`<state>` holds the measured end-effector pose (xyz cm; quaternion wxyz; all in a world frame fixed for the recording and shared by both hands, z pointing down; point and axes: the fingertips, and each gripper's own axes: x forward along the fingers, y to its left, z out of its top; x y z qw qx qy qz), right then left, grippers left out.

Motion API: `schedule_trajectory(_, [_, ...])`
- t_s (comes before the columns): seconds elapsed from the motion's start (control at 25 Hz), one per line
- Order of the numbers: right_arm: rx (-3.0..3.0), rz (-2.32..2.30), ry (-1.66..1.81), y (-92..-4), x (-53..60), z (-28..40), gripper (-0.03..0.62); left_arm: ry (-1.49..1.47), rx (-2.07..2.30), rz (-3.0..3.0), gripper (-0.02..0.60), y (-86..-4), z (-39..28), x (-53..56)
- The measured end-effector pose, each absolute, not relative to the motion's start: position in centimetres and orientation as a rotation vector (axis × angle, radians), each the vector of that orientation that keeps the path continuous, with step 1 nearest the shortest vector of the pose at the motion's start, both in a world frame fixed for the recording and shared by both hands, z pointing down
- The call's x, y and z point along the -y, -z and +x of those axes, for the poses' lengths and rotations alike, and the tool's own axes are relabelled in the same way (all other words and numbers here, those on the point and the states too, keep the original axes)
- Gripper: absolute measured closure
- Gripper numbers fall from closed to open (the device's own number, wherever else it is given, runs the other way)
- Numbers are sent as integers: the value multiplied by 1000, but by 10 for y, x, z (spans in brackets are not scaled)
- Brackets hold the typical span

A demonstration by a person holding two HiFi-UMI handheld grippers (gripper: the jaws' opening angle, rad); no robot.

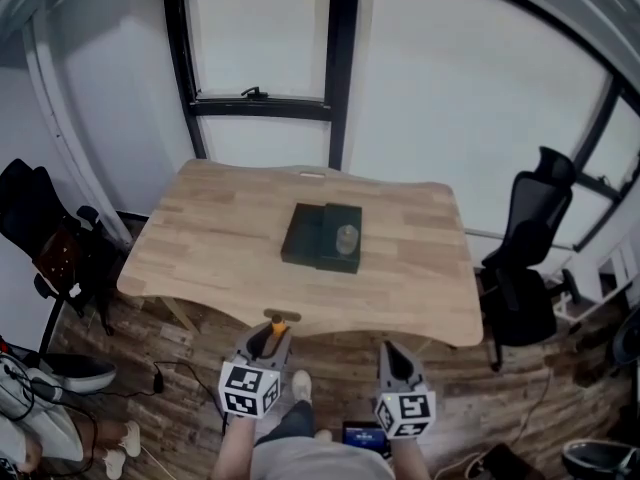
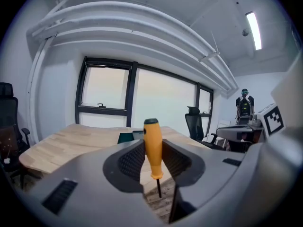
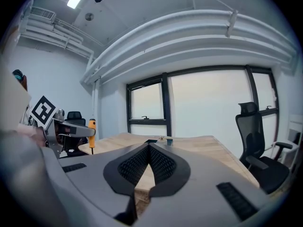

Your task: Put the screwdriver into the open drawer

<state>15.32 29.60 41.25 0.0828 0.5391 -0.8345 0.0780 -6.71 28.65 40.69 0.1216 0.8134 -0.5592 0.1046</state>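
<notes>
Screwdriver (image 2: 152, 141): 1, upright, pinched in left gripper (image 2: 152, 146); right gripper (image 3: 149, 148) pressed together, empty; 1 drawer (image 1: 322, 236) on 1 table (image 1: 220, 238).

Left gripper (image 2: 152, 157) tight, right gripper (image 3: 149, 150) apparently closed.

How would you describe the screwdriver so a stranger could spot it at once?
Start at the wooden table under the window. At its near edge, the left gripper holds the screwdriver upright. Its orange handle and thin dark shaft pointing down match nothing nearby.
</notes>
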Motion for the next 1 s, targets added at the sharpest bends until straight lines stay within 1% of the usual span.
schedule_trajectory(0.24, [2477, 1611, -237, -422, -245, 144, 597, -302, 1633, 2359, 468, -417, -80, -233])
schedule_trajectory(0.68, [2402, 1646, -266, -428, -122, 123, 597, -307, 1552, 2368, 468, -427, -101, -94])
schedule_trajectory(1.0, [2351, 1686, -312, -438, -63, 111, 597, -330, 1487, 2391, 468, -438, -110, -24])
